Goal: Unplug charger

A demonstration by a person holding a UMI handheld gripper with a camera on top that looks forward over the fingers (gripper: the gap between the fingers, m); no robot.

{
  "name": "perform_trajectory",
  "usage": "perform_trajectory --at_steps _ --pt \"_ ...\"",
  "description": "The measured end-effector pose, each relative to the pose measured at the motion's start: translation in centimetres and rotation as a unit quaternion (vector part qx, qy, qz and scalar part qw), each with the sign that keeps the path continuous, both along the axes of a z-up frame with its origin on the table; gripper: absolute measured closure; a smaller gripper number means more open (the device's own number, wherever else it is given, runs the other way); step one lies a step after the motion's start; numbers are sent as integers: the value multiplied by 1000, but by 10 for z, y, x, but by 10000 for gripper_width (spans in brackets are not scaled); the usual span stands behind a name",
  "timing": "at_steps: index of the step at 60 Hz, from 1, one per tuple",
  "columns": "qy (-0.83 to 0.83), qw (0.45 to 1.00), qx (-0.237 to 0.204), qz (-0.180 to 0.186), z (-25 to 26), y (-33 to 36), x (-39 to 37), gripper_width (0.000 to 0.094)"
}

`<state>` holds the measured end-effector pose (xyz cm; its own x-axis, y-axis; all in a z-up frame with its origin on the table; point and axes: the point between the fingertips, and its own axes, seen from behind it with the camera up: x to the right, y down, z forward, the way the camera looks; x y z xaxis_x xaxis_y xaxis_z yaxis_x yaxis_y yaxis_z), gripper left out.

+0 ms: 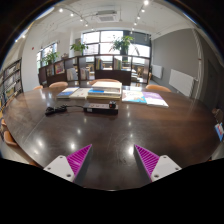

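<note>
My gripper (114,160) is open and empty, its magenta pads (80,157) spread wide above a dark, glossy table (115,130). Far beyond the fingers, across the table, lies a long flat strip that looks like a power strip (92,106). A small black object with a cable, possibly the charger (55,110), sits at its left end. Details of the plug are too small to tell. Nothing is between the fingers.
A white flat stack or box (88,93) stands just behind the strip. Papers (150,98) lie on the table to the right. Chairs (58,86), shelves and potted plants (122,45) stand by the windows beyond. A coloured item (218,131) sits at the table's right edge.
</note>
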<state>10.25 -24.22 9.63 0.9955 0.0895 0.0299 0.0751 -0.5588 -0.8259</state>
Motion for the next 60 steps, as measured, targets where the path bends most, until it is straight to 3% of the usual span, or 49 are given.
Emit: perform_trajectory --at_steps 8,18,30,40,44,60 --pt "0 1000 -13 3 -22 86 -30 111" --pt "8 1000 -15 -17 -45 200 -43 124" --pt "11 999 3 -42 -61 321 -34 204" --pt "5 999 -5 -44 -78 366 -28 434" --pt "15 998 6 -56 -76 372 -28 651" --pt "20 998 2 -65 -77 373 -25 809"
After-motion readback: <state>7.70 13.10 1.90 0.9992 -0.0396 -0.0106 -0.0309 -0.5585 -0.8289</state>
